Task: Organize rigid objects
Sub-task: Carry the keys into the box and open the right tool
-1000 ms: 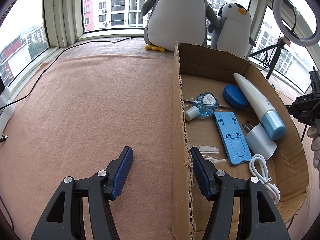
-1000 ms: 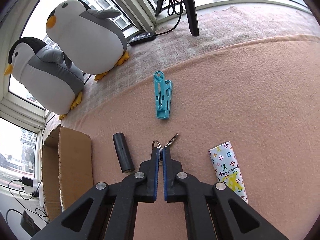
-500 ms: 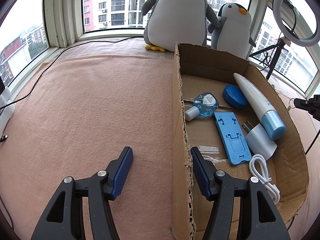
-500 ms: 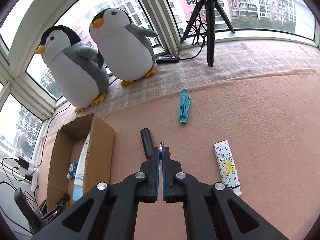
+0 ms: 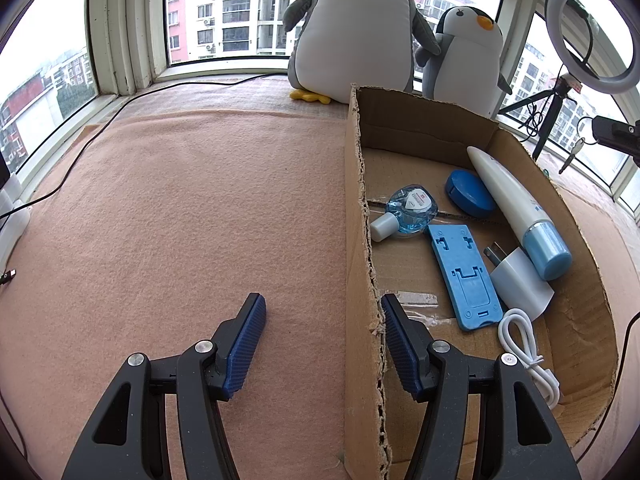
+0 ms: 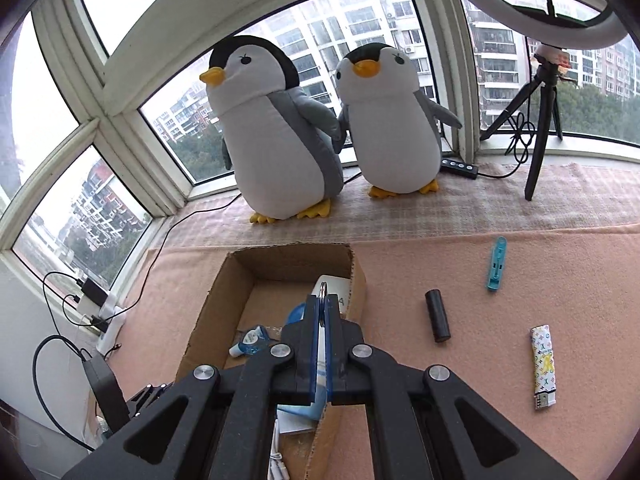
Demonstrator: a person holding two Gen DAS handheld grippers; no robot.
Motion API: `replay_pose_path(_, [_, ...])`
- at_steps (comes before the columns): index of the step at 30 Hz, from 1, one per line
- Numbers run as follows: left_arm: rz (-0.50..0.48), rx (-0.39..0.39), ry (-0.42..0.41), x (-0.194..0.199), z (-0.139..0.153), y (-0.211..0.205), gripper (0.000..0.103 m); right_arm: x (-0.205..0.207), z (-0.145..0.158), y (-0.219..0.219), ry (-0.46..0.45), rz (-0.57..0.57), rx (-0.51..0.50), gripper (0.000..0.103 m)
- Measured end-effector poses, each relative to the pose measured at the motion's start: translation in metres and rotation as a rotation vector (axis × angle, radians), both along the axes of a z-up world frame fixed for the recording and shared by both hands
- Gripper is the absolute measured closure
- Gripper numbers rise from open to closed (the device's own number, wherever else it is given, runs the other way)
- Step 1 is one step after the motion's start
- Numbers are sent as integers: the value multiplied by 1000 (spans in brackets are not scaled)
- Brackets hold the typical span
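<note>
From the left wrist view, my left gripper point(image 5: 322, 340) is spread wide, straddling the near wall of the cardboard box point(image 5: 360, 240); a nudge could drag it. Only here do I see the key point(image 5: 573, 151) dangling beyond the far wall.

From the right wrist view, my right gripper point(image 6: 321, 312) pinches the key ring point(image 6: 323, 294) above the box. Let go early and it could fall outside. Only this view shows the black cylinder point(image 6: 437, 315), clip point(image 6: 496, 263) and lighter point(image 6: 544, 366) left on the blanket.

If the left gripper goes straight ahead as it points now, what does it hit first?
Likely the brown cardboard box: its near side wall runs between the open fingers of the left gripper, closer to the right finger. Going straight would slide along that wall; depth is unclear.
</note>
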State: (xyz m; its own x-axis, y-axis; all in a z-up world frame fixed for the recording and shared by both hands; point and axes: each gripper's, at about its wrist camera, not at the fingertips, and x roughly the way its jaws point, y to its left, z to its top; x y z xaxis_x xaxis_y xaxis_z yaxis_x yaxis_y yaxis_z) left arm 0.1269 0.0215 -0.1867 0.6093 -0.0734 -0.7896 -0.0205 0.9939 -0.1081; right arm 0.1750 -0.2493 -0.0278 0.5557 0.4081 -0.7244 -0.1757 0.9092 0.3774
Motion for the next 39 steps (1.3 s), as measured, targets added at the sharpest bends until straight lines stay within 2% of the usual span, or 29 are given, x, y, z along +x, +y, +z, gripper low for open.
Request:
replay_pose_path(12, [0, 0, 0, -1, 0, 1, 40, 20, -14, 64, 21, 104, -24, 101])
replay_pose_path(27, [-1, 0, 0, 0, 0, 0, 39, 40, -34, 91, 60, 154, -67, 100])
replay_pose_path(28, [-1, -1, 0, -1, 0, 1, 39, 40, -34, 91, 59, 157, -63, 98])
replay_pose_path(30, [-1, -1, 0, 0, 0, 0, 39, 41, -33, 92, 59, 158, -60, 77])
replay_pose_path(31, [-1, -1, 0, -1, 0, 1, 39, 40, -32, 92, 50, 155, -59, 55])
replay_pose_path(32, [-1, -1, 0, -1, 0, 1, 39, 39, -30, 91, 36, 151, -59, 41])
replay_pose_path(39, [-1, -1, 0, -1, 0, 1, 39, 36, -25, 92, 8, 152, -73, 40])
